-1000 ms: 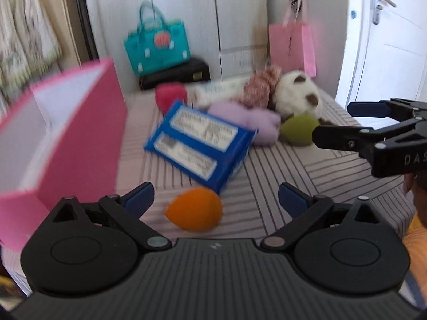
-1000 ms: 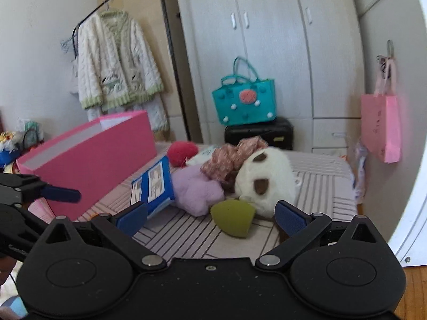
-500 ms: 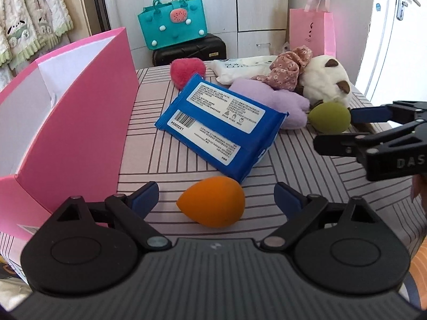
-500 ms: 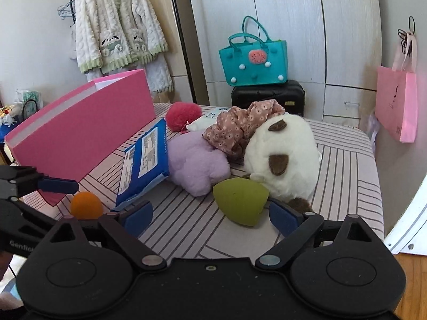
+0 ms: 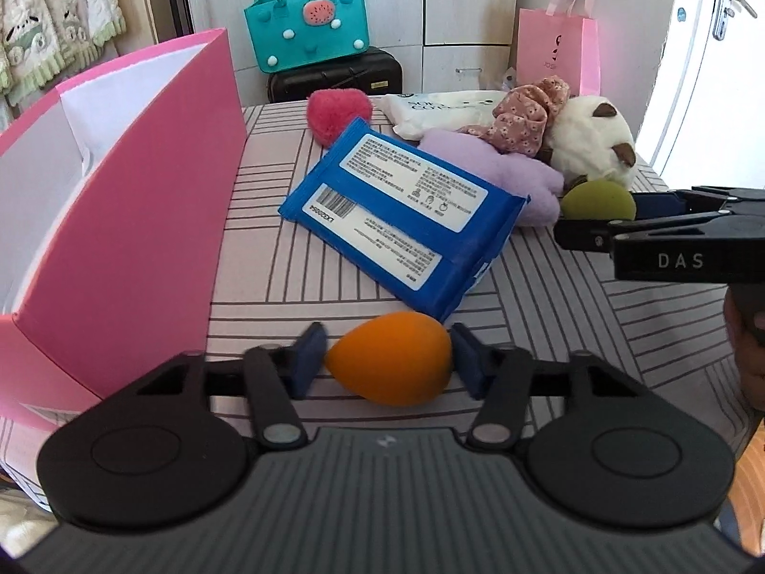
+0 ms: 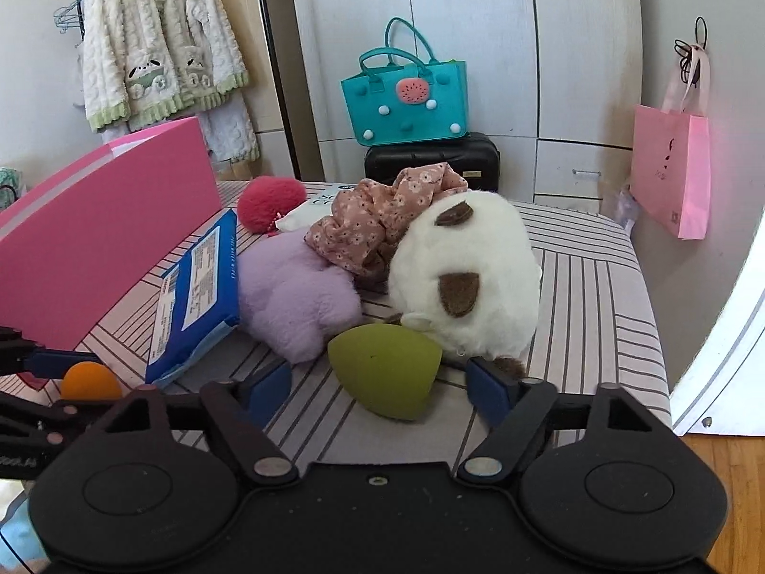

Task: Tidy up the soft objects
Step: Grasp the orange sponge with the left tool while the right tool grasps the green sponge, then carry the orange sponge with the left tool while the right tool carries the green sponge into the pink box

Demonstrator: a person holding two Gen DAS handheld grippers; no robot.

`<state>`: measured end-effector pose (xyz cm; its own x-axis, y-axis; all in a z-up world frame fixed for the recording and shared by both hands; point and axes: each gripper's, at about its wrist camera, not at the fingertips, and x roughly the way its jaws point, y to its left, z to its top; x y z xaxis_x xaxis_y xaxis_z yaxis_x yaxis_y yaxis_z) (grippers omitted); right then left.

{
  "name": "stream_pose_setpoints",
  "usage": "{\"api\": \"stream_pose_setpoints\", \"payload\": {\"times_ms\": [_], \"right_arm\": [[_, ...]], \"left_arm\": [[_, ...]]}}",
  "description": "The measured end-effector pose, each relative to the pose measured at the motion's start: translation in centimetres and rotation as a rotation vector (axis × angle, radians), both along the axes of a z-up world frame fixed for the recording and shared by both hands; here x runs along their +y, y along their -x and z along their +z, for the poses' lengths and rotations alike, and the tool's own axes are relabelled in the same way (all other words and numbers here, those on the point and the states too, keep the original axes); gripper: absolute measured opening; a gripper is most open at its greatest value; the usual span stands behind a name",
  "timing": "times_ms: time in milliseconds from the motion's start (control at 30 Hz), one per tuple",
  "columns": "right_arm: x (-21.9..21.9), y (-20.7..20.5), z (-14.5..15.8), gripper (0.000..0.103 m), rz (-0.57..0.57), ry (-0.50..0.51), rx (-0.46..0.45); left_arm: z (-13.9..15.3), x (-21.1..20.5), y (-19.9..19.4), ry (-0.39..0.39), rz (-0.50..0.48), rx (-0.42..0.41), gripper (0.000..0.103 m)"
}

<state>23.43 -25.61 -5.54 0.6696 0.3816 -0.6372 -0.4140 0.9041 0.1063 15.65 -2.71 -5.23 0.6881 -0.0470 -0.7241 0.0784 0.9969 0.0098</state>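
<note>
My left gripper (image 5: 389, 362) is shut on an orange sponge egg (image 5: 392, 363), both blue pads touching its sides on the striped table (image 5: 267, 268). It also shows in the right wrist view (image 6: 91, 380). My right gripper (image 6: 380, 390) is open, its fingers either side of a green sponge egg (image 6: 382, 368), apart from it. Behind lie a blue wipes pack (image 5: 401, 215), a purple plush (image 6: 291, 296), a white plush (image 6: 468, 282), a floral cloth (image 6: 382, 220) and a red plush heart (image 5: 337, 112).
An open pink box (image 5: 119, 220) stands along the table's left side. A white wipes pack (image 5: 440, 110) lies at the back. A teal bag (image 6: 406, 95) on a black case and a pink paper bag (image 6: 669, 177) are behind the table.
My left gripper's fingers closed onto the orange sponge egg. My right gripper moved forward, bringing the green sponge egg between its open fingers.
</note>
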Motion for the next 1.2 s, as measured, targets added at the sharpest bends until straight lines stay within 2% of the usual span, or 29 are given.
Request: {"api": "stream_pose_setpoints", "payload": {"times_ms": [33, 100, 367, 533, 800, 1033, 1200], "right_arm": [[0.0, 0.1, 0.0, 0.061, 0.000, -0.005, 0.000], [0.0, 0.3, 0.0, 0.051, 0.003, -0.007, -0.001], [-0.2, 1.8, 0.6, 0.049, 0.014, -0.015, 0.003], [-0.4, 2.8, 1.3, 0.049, 0.041, -0.033, 0.048], [0.2, 5.4, 3.8, 0.049, 0.165, -0.101, 0.133], [1.8, 7.1, 5.9, 0.050, 0.254, -0.072, 0.175], [3.2, 8.2, 7.2, 0.050, 0.322, -0.054, 0.189]], "left_arm": [[0.0, 0.1, 0.0, 0.005, 0.000, -0.002, 0.050], [0.0, 0.0, 0.1, 0.003, -0.006, -0.006, 0.049], [0.4, 0.0, 0.6, 0.012, -0.026, -0.024, 0.047], [1.5, 0.1, 0.8, 0.019, -0.065, -0.021, 0.047], [4.2, -0.1, 2.2, 0.030, -0.191, -0.004, 0.047], [6.4, 1.2, 3.6, -0.001, -0.250, 0.017, 0.047], [7.9, 3.1, 4.7, -0.013, -0.252, 0.034, 0.047]]}}
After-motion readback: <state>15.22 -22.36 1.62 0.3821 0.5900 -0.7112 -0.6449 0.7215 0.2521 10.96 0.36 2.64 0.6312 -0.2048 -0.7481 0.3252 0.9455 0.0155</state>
